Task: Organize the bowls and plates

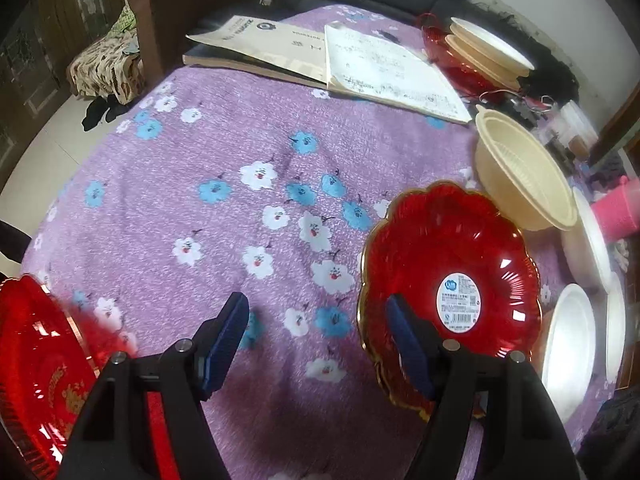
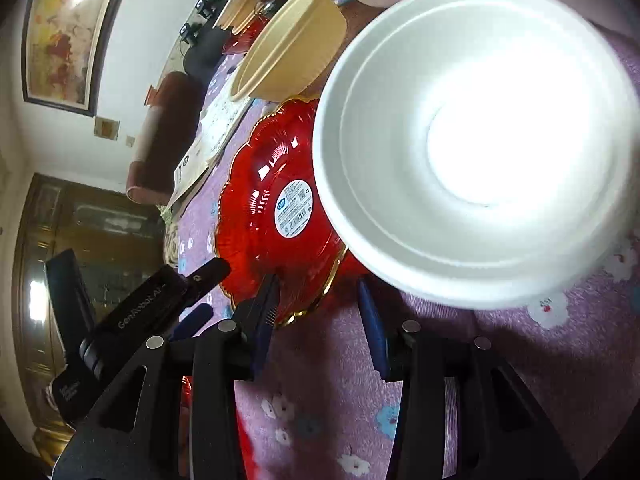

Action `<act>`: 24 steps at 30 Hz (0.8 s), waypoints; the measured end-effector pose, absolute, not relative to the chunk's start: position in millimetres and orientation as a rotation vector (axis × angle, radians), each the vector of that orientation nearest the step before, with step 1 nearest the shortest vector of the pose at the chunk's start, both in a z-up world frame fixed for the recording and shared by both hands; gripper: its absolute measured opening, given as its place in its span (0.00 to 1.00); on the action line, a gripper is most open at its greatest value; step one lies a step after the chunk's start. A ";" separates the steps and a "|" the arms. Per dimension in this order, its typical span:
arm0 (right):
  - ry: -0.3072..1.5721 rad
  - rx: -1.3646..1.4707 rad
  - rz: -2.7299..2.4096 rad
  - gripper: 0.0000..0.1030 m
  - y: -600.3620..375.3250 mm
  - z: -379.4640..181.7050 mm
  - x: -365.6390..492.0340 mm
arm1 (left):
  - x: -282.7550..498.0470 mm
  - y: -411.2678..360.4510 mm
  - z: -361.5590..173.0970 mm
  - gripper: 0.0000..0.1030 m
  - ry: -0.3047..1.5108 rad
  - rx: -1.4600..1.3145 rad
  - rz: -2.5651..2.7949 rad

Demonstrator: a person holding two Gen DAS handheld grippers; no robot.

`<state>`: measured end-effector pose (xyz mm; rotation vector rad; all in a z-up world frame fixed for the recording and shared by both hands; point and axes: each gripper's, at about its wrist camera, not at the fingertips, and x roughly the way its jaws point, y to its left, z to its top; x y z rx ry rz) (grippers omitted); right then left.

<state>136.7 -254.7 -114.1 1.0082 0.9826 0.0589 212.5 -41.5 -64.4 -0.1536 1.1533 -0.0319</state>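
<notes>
Two hand-held grippers work over a purple flowered bedspread (image 1: pixel 224 148) strewn with tableware. The left gripper (image 1: pixel 318 328) stands wide apart and empty, its right finger overlapping the near rim of a red translucent scalloped plastic plate with a gilt edge (image 1: pixel 452 276). The right gripper (image 2: pixel 318 300) is parted too, gripping nothing; whether its left pad touches that plate's rim is hard to tell from the wrist view. A white foam bowl (image 2: pixel 476 140) sits just beside the red plate, a cream plastic bowl (image 1: pixel 520 176) lies tipped behind it, and another red plate (image 1: pixel 36 368) shows at the left edge.

The red plate looks stiff, light and glossy, so likely slippery; pinching its raised scalloped rim seems best. The foam bowl is featherlight and dents easily, so a gentle grip on its lip suits it.
</notes>
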 end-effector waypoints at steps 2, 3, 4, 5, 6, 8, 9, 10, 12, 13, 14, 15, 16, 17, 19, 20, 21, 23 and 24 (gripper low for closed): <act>0.970 1.018 0.044 0.40 -256.7 -114.4 139.5 | 216.3 -42.2 -68.8 0.69 1.172 -0.164 -0.039; 0.964 1.018 0.037 0.40 -256.9 -114.4 141.2 | 217.3 -42.3 -70.5 0.69 1.179 -0.171 -0.044; 0.955 1.025 0.031 0.40 -256.4 -114.7 142.6 | 219.5 -43.1 -71.7 0.69 1.183 -0.177 -0.048; 0.947 1.031 0.028 0.40 -259.8 -115.7 140.0 | 221.4 -43.4 -72.3 0.69 1.184 -0.179 -0.047; 0.939 1.035 0.025 0.40 -260.1 -116.3 140.7 | 222.0 -43.7 -72.9 0.69 1.182 -0.178 -0.042; 0.930 1.024 0.025 0.40 -259.1 -115.3 142.3 | 222.5 -44.9 -73.0 0.69 1.171 -0.175 -0.037; 0.927 1.022 0.025 0.40 -259.6 -115.2 142.1 | 223.0 -46.5 -73.1 0.69 1.168 -0.169 -0.034; 0.923 1.018 0.026 0.40 -259.7 -115.5 142.4 | 222.5 -48.0 -73.1 0.69 1.167 -0.160 -0.033; 0.917 1.007 0.028 0.40 -260.0 -115.7 142.3 | 222.4 -51.9 -73.0 0.69 1.160 -0.147 -0.036; 0.915 0.994 0.025 0.39 -259.6 -114.8 142.5 | 220.9 -53.5 -73.0 0.69 1.156 -0.138 -0.033; 0.915 0.981 0.022 0.38 -259.4 -114.3 142.3 | 221.1 -55.6 -73.5 0.69 1.151 -0.123 -0.028; 0.915 0.954 0.016 0.36 -257.3 -112.7 143.0 | 220.1 -57.2 -73.6 0.69 1.147 -0.111 -0.027; 0.916 0.938 0.011 0.35 -257.0 -111.8 142.9 | 218.9 -58.7 -73.7 0.69 1.141 -0.098 -0.028; 0.917 0.917 0.006 0.33 -255.8 -110.9 143.1 | 217.1 -60.5 -74.1 0.69 1.135 -0.079 -0.026; 0.920 0.861 -0.007 0.30 -252.5 -108.3 145.5 | 214.4 -62.1 -74.6 0.69 1.123 -0.054 -0.021; 0.920 0.846 -0.013 0.27 -252.2 -108.3 145.3 | 213.0 -62.4 -74.5 0.69 1.113 -0.047 -0.020; 0.921 0.827 -0.019 0.25 -251.5 -107.9 145.7 | 212.1 -62.8 -74.3 0.69 1.106 -0.042 -0.018; 0.924 0.775 -0.037 0.19 -249.4 -106.5 147.1 | 209.5 -65.4 -73.8 0.68 1.089 -0.019 -0.016; 0.923 0.746 -0.046 0.18 -248.5 -106.3 147.5 | 207.9 -67.0 -73.6 0.65 1.081 -0.006 -0.020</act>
